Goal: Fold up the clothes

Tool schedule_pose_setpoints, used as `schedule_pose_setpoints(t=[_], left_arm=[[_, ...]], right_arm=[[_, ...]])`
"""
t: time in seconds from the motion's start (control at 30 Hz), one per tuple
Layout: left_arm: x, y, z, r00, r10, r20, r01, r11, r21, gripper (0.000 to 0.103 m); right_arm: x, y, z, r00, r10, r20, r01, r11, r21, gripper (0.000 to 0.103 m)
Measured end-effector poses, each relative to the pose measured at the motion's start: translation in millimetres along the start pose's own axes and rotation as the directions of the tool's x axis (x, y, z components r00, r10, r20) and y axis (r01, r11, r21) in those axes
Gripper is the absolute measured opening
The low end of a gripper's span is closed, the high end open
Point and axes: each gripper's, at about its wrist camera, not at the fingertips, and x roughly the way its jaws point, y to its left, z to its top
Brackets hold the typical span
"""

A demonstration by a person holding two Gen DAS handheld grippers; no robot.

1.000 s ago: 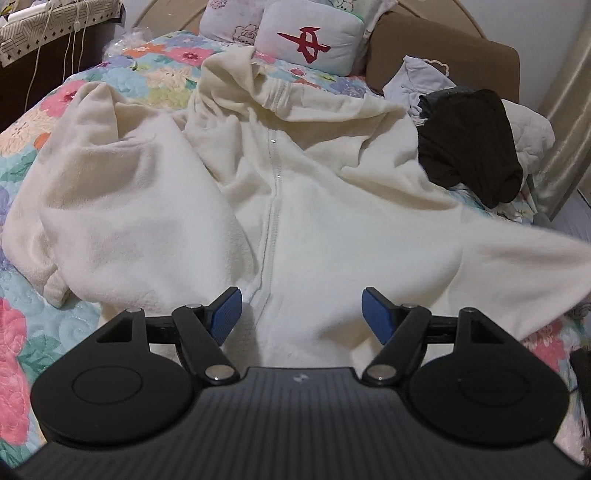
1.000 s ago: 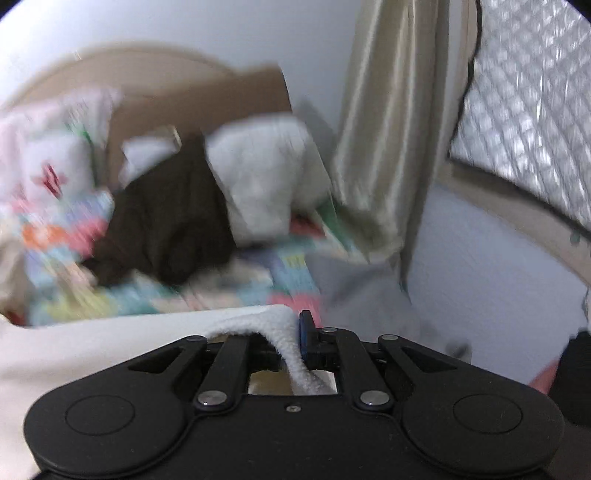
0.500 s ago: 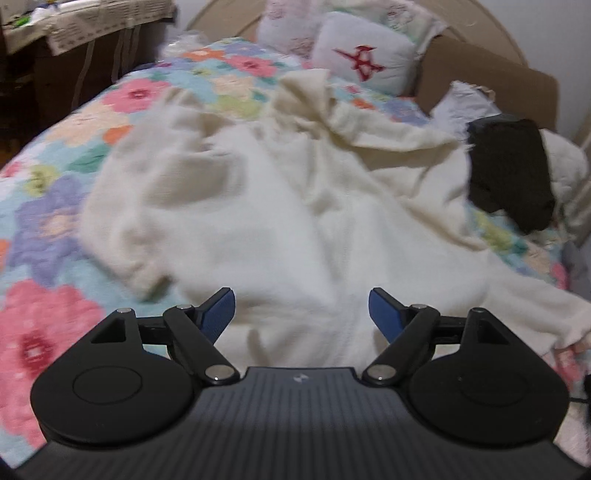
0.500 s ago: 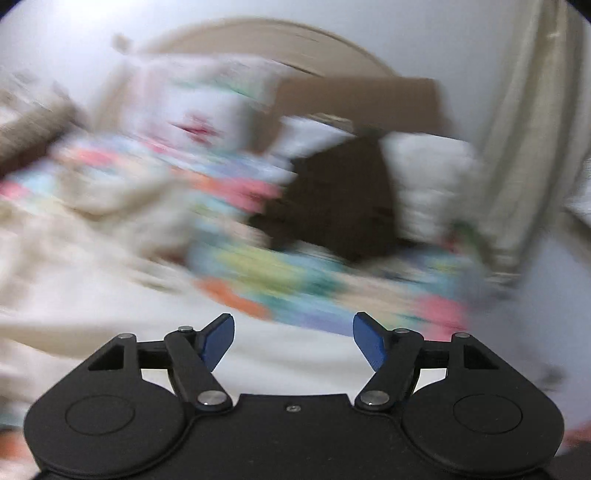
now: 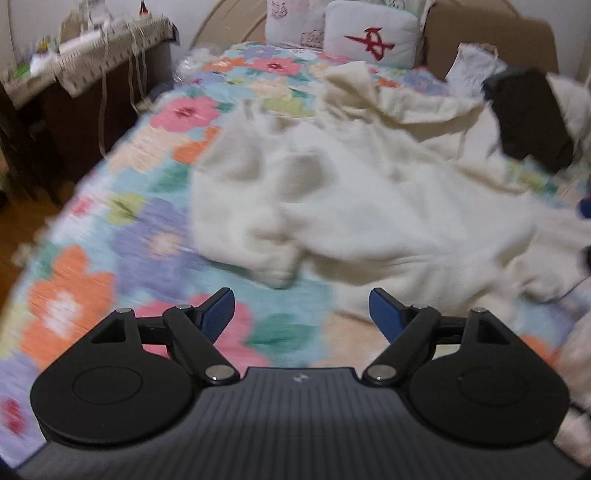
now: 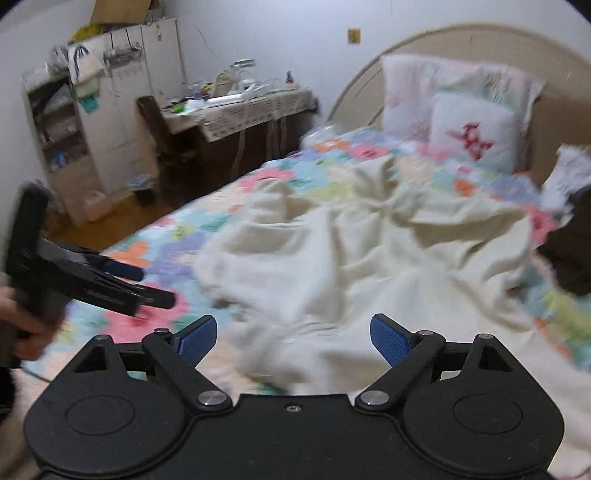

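We hold both grippers over the bed (image 5: 110,236), fingers spread wide and empty. Our left gripper (image 5: 302,314) and right gripper (image 6: 293,338) face the rumpled cream garment (image 5: 369,199).

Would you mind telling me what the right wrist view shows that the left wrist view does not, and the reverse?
Only the right wrist view shows the white cabinet by the wall and the left claw seen from the side, open. Only the left wrist view shows the cuffed sleeve end lying just ahead of that claw. Both show the cream fleece garment spread unfolded on the floral quilt, the red-marked pillow, the cluttered side table, and the open right claw.
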Motion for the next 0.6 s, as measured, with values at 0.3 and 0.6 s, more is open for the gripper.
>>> schedule_pose_setpoints(t=[0.3, 0.6], left_arm=[[38.7, 10.1, 0.8, 0.982, -0.186, 0.033, 0.189, 0.974, -0.125, 0.08], [120.7, -18.2, 5.8, 0.957, -0.286, 0.057, 0.29, 0.951, -0.102, 0.078]], right_arm=[[60.6, -60.5, -31.0, 0.976, 0.067, -0.206, 0.037, 0.883, 0.467, 0.093], [128.6, -104.6, -88.1, 0.978, 0.06, -0.201, 0.112, 0.661, 0.742, 0.098]])
